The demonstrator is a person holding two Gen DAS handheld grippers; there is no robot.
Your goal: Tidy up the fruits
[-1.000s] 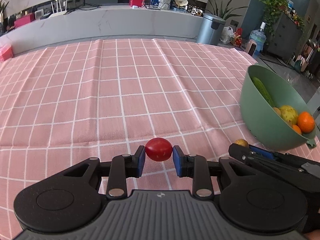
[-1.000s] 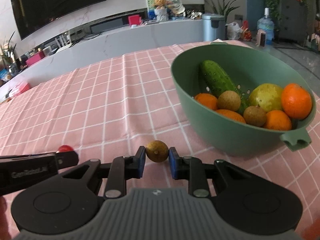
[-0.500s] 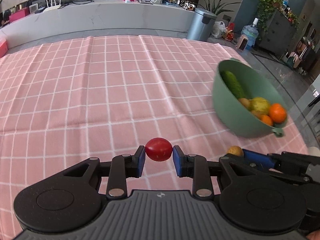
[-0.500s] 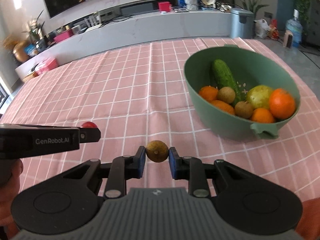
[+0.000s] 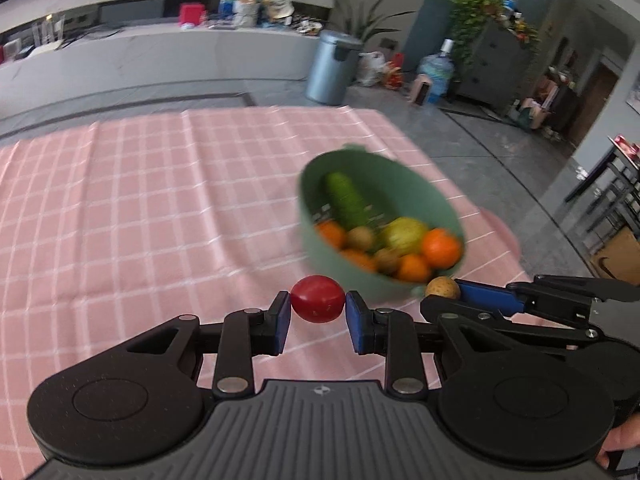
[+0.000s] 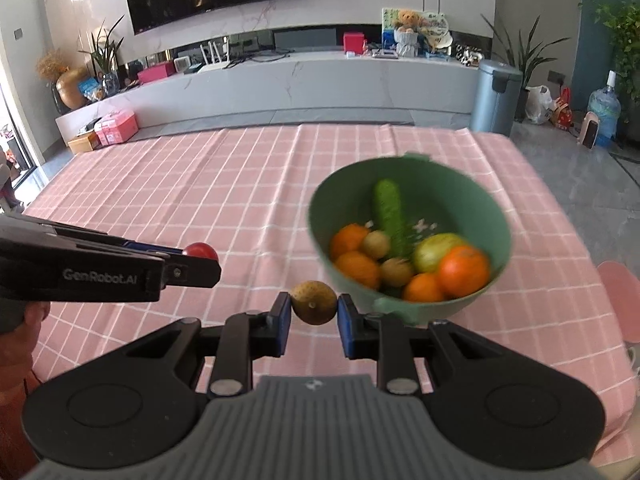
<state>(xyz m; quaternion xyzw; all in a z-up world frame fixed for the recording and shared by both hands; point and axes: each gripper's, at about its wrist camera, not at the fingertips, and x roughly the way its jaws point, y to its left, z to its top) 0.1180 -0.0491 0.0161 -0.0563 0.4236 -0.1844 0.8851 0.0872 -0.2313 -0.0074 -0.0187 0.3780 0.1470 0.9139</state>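
Two tools aloft, left tool clamping red tomato, right tool clamping brown fruit, green bowl just beyond

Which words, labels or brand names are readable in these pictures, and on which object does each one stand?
"GenRobot.AI": white letters on the black side of the left gripper, seen in the right wrist view.
Small round logo on each gripper's grey body: no letters readable.
Boxes and picture card on the far counter: too small and blurred to read.

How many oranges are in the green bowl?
4 show in the green bowl: one at the left, one below it, a small one at the front, a big one at the right. More may hide underneath.
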